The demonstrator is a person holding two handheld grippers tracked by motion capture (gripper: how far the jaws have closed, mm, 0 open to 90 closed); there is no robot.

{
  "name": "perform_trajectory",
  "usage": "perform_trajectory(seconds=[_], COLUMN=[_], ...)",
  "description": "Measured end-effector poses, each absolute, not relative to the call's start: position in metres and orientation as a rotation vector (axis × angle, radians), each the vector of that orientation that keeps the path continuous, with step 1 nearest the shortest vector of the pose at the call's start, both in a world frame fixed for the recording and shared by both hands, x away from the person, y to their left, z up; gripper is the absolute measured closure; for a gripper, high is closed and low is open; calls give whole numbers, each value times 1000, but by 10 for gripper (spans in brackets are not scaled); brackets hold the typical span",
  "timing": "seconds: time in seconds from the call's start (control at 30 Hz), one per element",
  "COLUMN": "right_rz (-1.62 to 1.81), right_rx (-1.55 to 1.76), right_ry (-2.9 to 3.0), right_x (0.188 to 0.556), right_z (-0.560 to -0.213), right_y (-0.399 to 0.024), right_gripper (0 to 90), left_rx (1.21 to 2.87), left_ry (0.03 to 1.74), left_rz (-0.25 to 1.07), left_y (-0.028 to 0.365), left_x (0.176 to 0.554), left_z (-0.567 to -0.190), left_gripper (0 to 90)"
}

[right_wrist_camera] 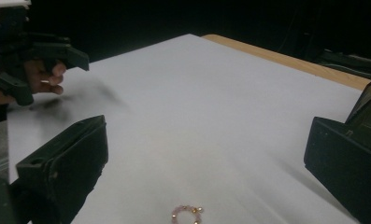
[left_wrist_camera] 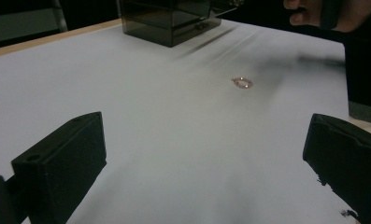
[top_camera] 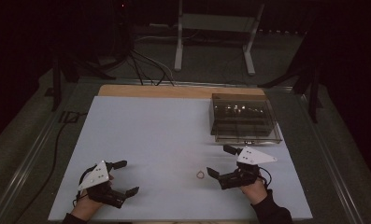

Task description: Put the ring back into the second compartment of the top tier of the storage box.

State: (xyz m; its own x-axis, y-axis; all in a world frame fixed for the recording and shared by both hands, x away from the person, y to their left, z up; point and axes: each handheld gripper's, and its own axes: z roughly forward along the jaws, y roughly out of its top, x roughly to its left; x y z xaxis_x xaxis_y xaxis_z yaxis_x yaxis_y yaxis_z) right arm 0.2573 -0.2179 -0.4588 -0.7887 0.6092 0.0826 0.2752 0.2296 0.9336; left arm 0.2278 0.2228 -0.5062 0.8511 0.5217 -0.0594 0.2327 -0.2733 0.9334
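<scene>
Nearby, bracelet [top_camera: 200, 175] beside right claw [top_camera: 219, 162].

White table sheet [top_camera: 164, 135], dark clear box [top_camera: 243, 116], floor cables [top_camera: 148, 67]

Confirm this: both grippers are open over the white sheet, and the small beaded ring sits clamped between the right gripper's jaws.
Not clamped. The beaded ring lies loose on the white sheet before the open right gripper, as the right gripper view shows. The left gripper is open too.
</scene>
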Motion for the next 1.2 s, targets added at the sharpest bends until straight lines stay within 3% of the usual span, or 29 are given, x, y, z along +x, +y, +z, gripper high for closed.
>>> perform_trajectory(seconds=[0.9,1.2], right_rz=[1468,1409], right_rx=[908,939], right_ry=[2347,2409], right_x=[269,271], right_z=[-490,-495], right_y=[-205,-202], right_gripper=[57,159], left_rx=[1873,1867], left_ry=[559,556], left_rz=[306,307], left_y=[221,220], left_x=[228,228], left_z=[-507,-506], left_gripper=[6,6])
